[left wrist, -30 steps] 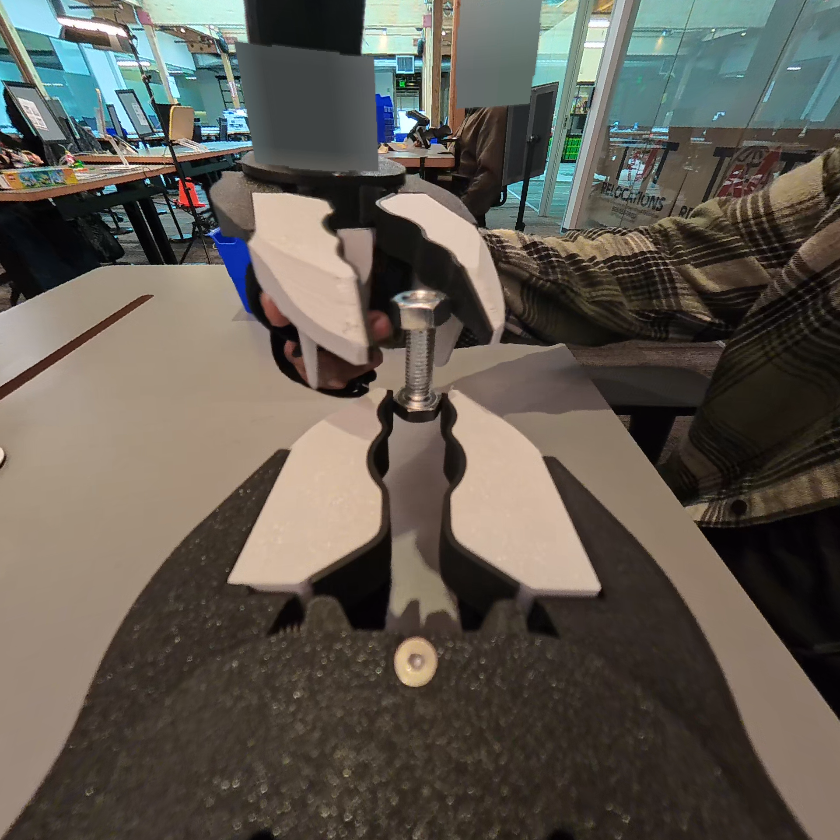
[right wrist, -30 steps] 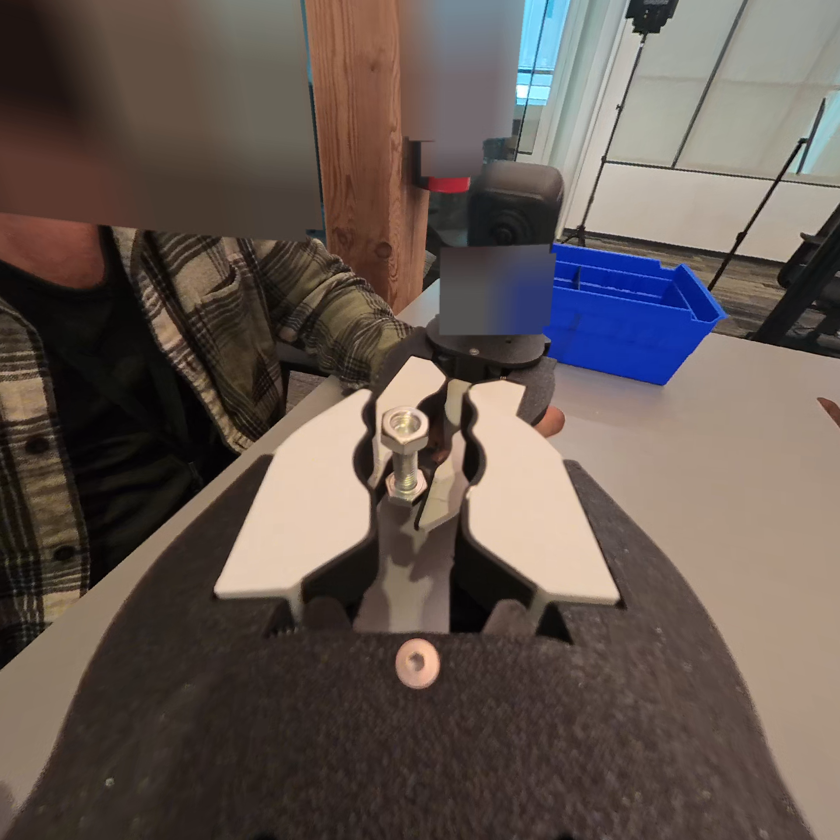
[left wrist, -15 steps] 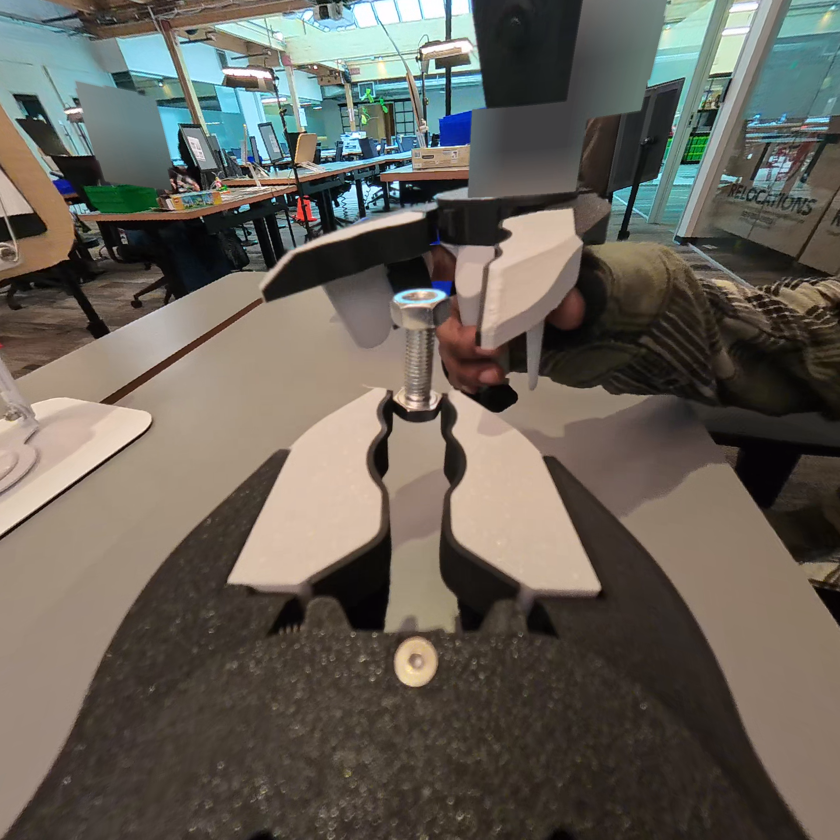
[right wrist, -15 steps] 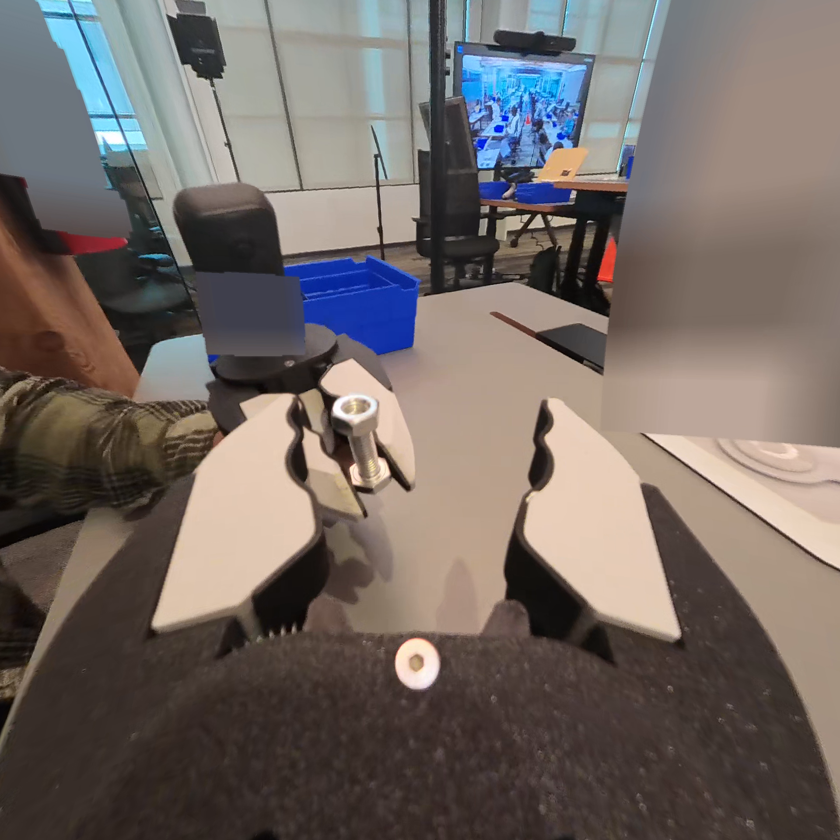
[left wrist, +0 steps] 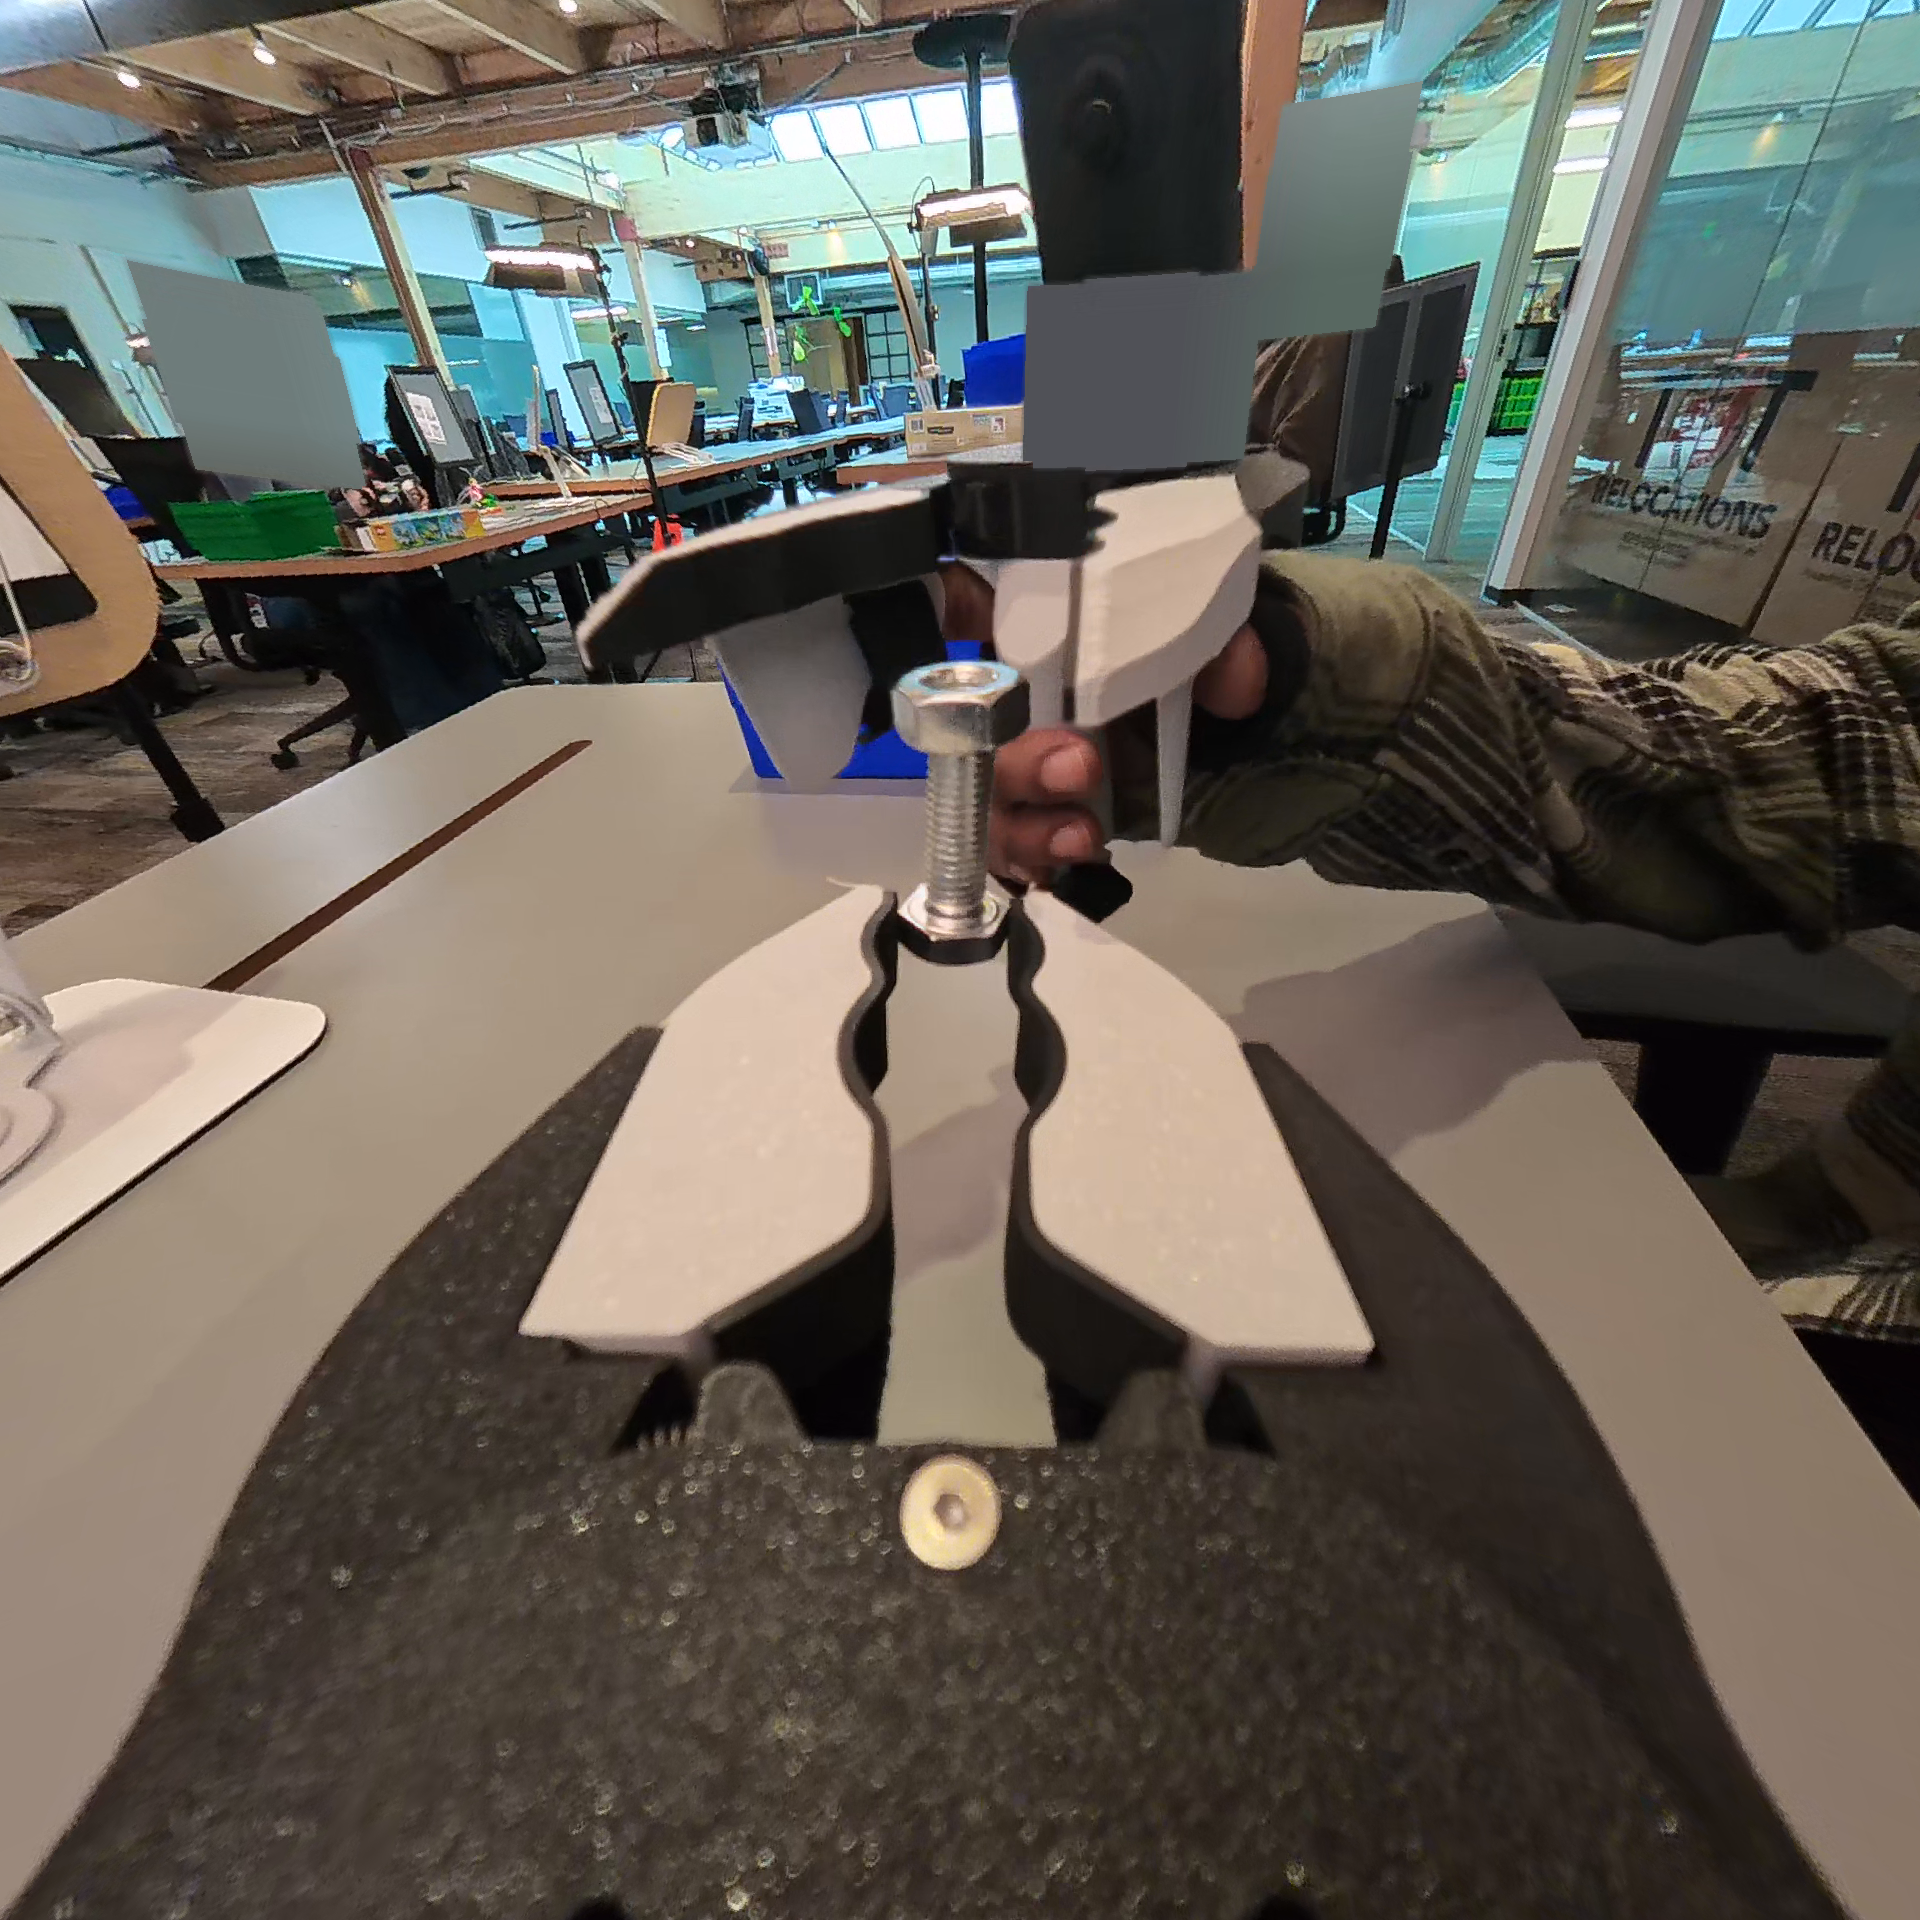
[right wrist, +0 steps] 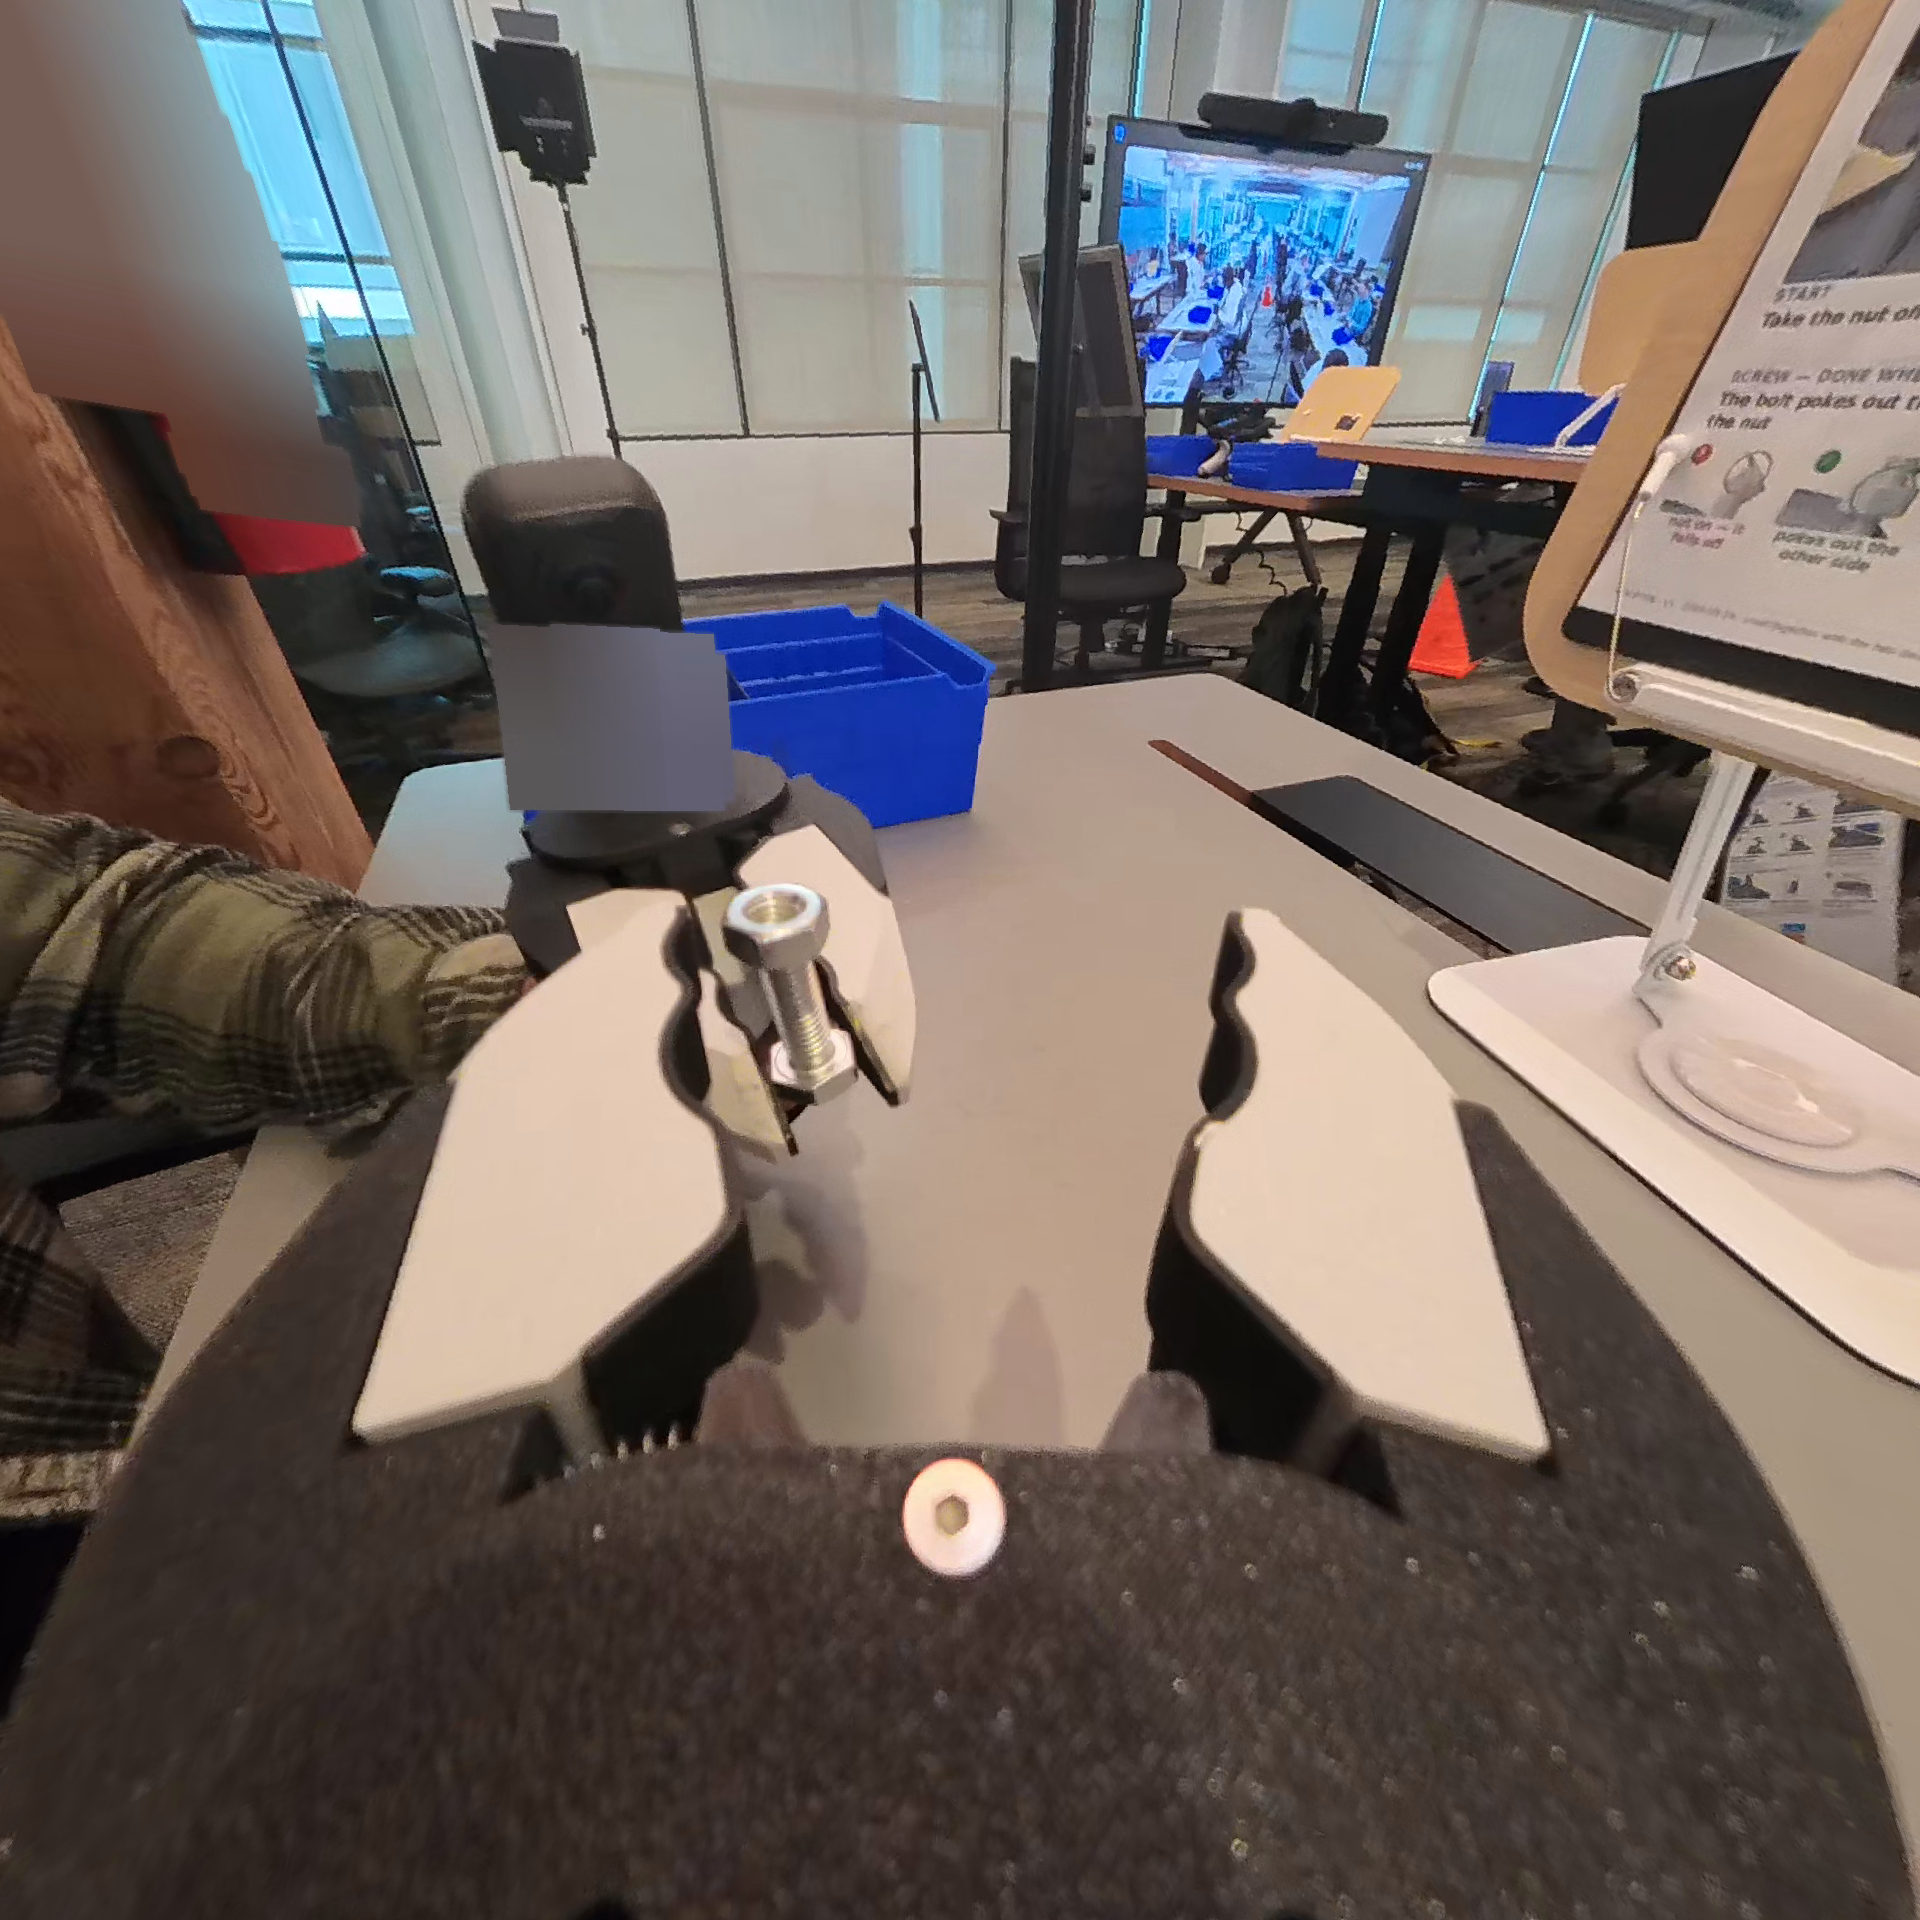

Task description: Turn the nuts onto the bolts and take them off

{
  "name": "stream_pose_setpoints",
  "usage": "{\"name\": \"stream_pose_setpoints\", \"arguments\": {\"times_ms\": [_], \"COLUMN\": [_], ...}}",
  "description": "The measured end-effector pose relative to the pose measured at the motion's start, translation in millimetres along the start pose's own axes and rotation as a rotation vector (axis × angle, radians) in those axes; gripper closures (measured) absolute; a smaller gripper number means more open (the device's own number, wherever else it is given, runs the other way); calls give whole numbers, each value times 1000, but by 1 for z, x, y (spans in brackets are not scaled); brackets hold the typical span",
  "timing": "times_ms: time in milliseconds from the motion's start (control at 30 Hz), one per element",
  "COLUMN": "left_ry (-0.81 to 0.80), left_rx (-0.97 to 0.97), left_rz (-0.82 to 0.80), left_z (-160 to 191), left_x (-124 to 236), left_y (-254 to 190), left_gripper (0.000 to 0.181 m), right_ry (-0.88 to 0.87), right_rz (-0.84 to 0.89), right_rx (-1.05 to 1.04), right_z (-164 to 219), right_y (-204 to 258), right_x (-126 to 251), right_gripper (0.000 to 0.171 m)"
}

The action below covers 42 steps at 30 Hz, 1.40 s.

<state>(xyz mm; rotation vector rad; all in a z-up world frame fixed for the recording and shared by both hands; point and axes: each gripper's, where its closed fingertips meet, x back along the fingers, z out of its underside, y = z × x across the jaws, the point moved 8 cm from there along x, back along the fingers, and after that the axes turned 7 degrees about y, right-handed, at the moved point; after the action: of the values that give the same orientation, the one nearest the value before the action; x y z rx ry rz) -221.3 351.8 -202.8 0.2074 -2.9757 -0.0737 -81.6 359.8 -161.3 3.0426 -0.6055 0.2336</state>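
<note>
The left gripper (left wrist: 951, 925) pinches the bolt (left wrist: 954, 821) by its lower end, where a hex piece sits between the two white fingertips, so the threaded shaft stands upright above the grey table (left wrist: 520, 935). At the very top of the shaft sits a nut (left wrist: 958, 707), apparently only a few threads on, since its bore looks hollow from above.

The right gripper (right wrist: 956, 1049) has its jaws spread wide and holds nothing. In the left wrist view it hangs just over and behind the nut, one finger to each side, without touching it. The hand (left wrist: 1049, 800) holding it shows below, in a plaid sleeve.

My guess is that the nut is near coming off, or just started on. The risk is plain: a nut sitting that high can drop free with one more turn if the right jaws close off-centre or only graze a corner. It would then bounce on the table and roll away.

A second worry is the left grip. It clamps only the bottom piece, so a sideways push from the right gripper could tip the bolt or twist it loose between the fingers.

A blue bin (right wrist: 862, 707) stands farther back on the table, and a tablet stand (right wrist: 1714, 935) sits off to the side.
</note>
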Motion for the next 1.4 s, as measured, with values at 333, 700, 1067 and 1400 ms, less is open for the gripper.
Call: {"name": "stream_pose_setpoints", "arguments": {"times_ms": [333,700,1067,1400], "left_ry": [-13,-15,-27,-29], "left_rx": [-14,-16,-18,-23], "left_rz": [15,15,20,23], "left_z": [-1,-2,-3,-4], "left_x": [0,1,1,2], "left_y": [-2,-2,-3,-4], "left_gripper": [162,162,162,162], "right_ry": [6,-11,-5,8], "right_rz": [-22,-32,-54,-49], "right_rx": [41,50,89,98], "right_z": [-3,-6,-8,-9], "right_y": [-3,-4,-1,-5], "right_x": [5,10,9,10], "right_gripper": [81,82,84,87]}}
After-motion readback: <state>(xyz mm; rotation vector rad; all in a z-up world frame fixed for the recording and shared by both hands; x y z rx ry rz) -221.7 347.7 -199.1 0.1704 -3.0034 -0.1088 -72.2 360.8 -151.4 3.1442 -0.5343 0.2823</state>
